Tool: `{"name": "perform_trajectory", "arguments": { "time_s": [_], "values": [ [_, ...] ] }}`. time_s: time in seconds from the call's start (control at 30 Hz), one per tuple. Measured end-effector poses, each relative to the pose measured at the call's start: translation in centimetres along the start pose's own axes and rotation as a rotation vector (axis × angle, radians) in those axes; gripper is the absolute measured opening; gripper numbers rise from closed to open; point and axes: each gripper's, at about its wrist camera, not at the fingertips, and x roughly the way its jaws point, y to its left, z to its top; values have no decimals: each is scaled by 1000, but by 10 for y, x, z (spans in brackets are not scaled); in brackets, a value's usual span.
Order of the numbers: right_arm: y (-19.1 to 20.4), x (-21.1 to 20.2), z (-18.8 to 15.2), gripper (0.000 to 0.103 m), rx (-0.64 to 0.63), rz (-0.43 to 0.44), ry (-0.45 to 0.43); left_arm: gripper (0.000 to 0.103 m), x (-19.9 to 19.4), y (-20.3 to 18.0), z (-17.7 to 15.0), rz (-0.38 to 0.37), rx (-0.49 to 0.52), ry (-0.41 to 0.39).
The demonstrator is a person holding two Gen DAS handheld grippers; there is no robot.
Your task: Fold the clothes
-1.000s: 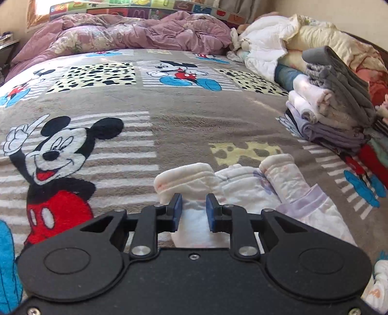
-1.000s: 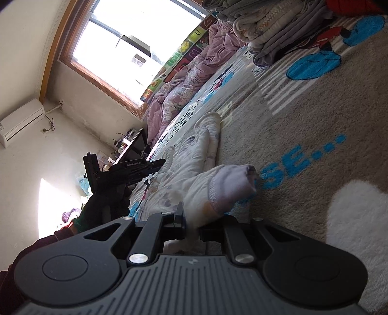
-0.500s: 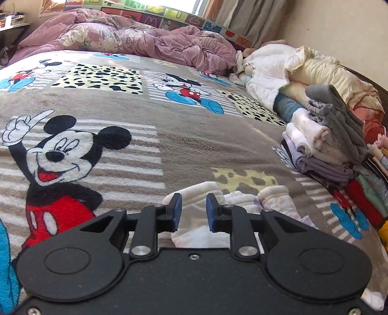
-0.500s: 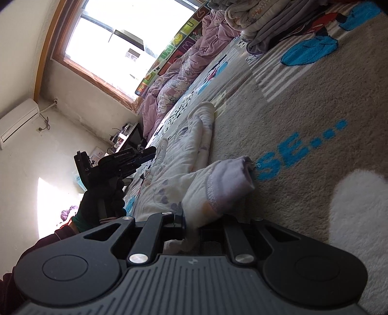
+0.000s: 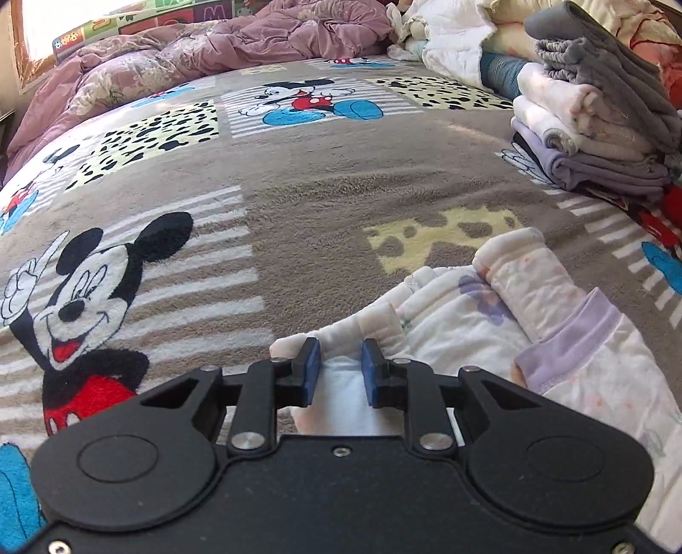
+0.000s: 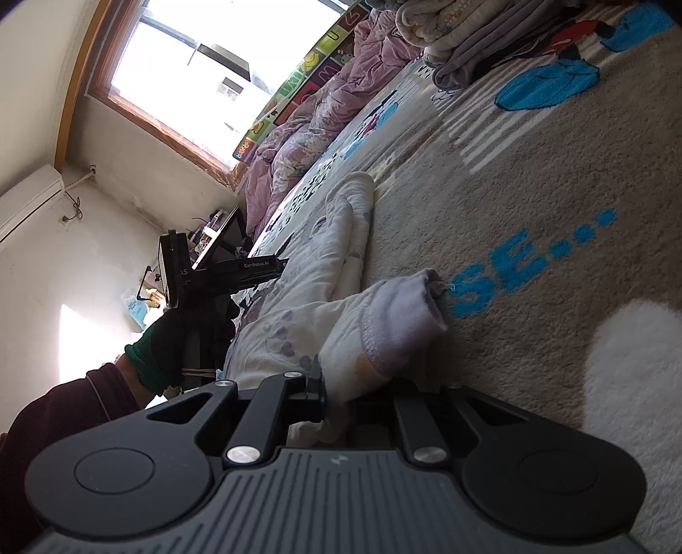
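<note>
A small white garment with purple flower print and lilac cuffs (image 5: 481,315) lies on the Mickey Mouse blanket (image 5: 298,191). My left gripper (image 5: 339,371) is partly open, its blue pads either side of a white fold of the garment at its near left edge, with a gap between them. My right gripper (image 6: 336,398) is shut on the garment (image 6: 324,294) just behind a lilac cuff (image 6: 409,311), low on the blanket. The left gripper and its gloved hand show in the right wrist view (image 6: 221,272).
A stack of folded clothes (image 5: 596,123) sits at the right of the bed, also in the right wrist view (image 6: 464,38). A crumpled mauve quilt (image 5: 221,55) lies at the far end. A window (image 6: 204,64) and an air conditioner (image 6: 25,204) are on the walls.
My left gripper has moved left and down along the garment's near edge; the garment now lies to its right. My right gripper has kept its hold on the cuff end.
</note>
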Motion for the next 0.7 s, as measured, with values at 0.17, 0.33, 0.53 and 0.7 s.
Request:
{"name": "perform_trajectory", "arguments": {
  "time_s": [0.17, 0.33, 0.53, 0.7],
  "values": [
    [4, -2, 0, 13, -17, -3, -20, 19, -48, 2, -12, 11, -52, -93],
    [8, -2, 2, 13, -34, 6, -42, 19, -76, -15, -42, -26, -54, -114],
    [15, -6, 2, 12, -95, 6, -88, 21, -54, -35, -59, -31, 10, -33],
    [26, -11, 0, 12, -170, -7, -120, 21, -102, -30, -73, -78, -61, -124]
  ]
}}
